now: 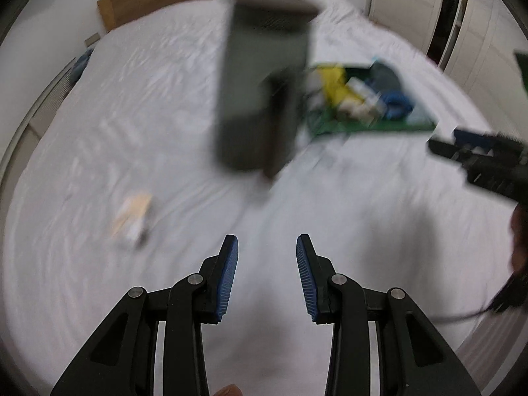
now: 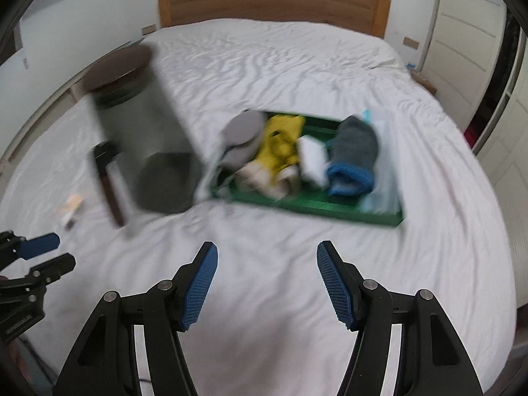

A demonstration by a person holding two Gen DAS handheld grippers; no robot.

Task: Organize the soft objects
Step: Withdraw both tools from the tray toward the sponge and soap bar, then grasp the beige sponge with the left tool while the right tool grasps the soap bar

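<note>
Both the left gripper (image 1: 266, 247) and right gripper (image 2: 267, 254) hover with fingers apart and empty over the bed (image 2: 270, 247), while the soft clothes (image 2: 283, 145), light and limp, lie heaped in the green tray (image 2: 316, 208) at twelve o'clock, best pinched at a bunched fold.

bed sheet (image 2: 297, 66): white cloth, matt, wrinkled
headboard (image 2: 274, 3): wood, smooth
tray (image 2: 316, 209) ahead of right fingers: green, plastic-looking, holds soft cloth items
left gripper (image 1: 266, 247): black matt plastic, metal pins
finger pads (image 2: 201, 283): blue, ribbed
</note>
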